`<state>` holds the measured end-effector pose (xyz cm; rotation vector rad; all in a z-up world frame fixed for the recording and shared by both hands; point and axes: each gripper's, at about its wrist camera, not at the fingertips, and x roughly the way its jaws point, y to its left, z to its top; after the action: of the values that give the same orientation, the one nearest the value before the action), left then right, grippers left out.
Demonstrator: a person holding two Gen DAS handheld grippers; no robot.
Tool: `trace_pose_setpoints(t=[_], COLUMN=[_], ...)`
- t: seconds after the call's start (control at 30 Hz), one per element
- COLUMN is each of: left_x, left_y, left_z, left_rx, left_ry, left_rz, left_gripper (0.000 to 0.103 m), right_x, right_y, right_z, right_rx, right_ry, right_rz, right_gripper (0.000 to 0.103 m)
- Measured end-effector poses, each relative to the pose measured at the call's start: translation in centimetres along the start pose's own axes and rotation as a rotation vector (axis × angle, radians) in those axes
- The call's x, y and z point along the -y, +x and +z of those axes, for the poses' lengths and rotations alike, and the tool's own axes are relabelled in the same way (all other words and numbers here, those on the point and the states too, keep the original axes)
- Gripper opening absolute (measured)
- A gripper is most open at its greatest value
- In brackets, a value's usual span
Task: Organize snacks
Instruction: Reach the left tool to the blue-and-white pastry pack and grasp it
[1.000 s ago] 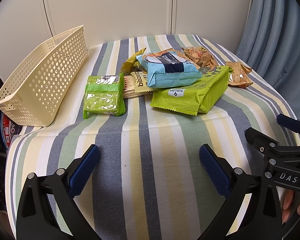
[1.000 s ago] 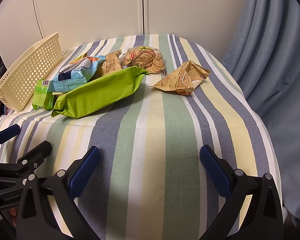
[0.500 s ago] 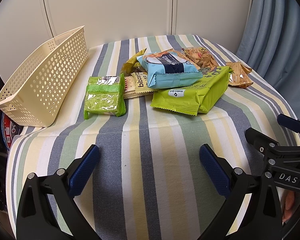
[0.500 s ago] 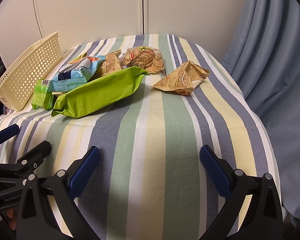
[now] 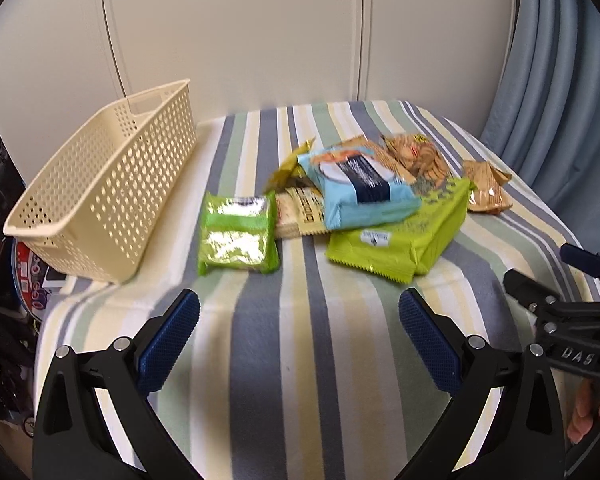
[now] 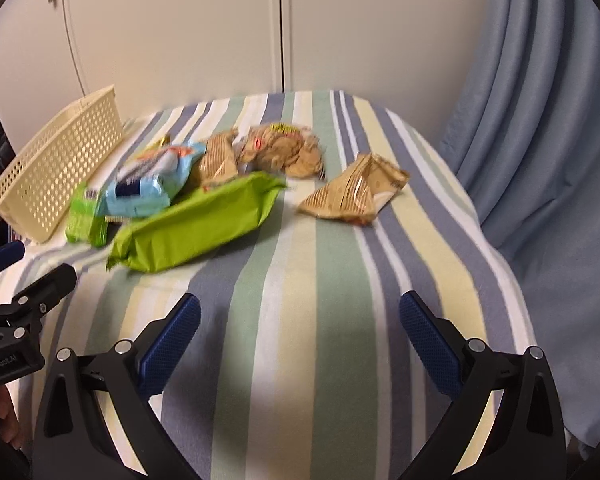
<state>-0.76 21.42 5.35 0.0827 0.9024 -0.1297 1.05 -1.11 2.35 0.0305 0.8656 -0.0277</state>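
Left gripper [image 5: 299, 334] and right gripper [image 6: 300, 334] are both hovering spread wide, gripping nothing. Snack pile is lying ahead: lime-green foil packet [image 5: 237, 233], light-blue pouch [image 5: 360, 189]. "DAS" is showing on the right gripper's body.

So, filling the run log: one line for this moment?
left tool open | right tool open | snacks on table | basket holds no snacks

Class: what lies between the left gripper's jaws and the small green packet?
Only bare striped tablecloth separates left gripper from small green packet, per left wrist view.
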Motion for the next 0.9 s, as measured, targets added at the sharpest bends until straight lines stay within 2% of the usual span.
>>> trace_pose_setpoints(t=[0.2,0.43,0.67,0.9], left_x=[-1.5,-2.7,-2.7,-0.1], left_y=[0.8,2.5,4.5,6.9], left_z=[1.6,2.7,4.9,7.7], left_rx=[0.01,-0.01,-0.037,-0.051], left_ry=[-0.04,-0.068,-0.106,-0.061], left_rz=[-0.012,-0.045,-0.138,-0.156], left_gripper=[0.101,0.101,0.101,0.101], right_x=[1.5,2.8,2.4,2.9], right_y=[0.0,1.6,3.4,4.8], right_z=[1.8,2.8,3.1,3.5], right_rx=[0.033,0.018,-0.003,-0.03], right_ry=[0.0,0.046,0.016,0.025], right_rz=[0.007,0.049,0.043,0.034], right_gripper=[0.098,0.098,0.098,0.098])
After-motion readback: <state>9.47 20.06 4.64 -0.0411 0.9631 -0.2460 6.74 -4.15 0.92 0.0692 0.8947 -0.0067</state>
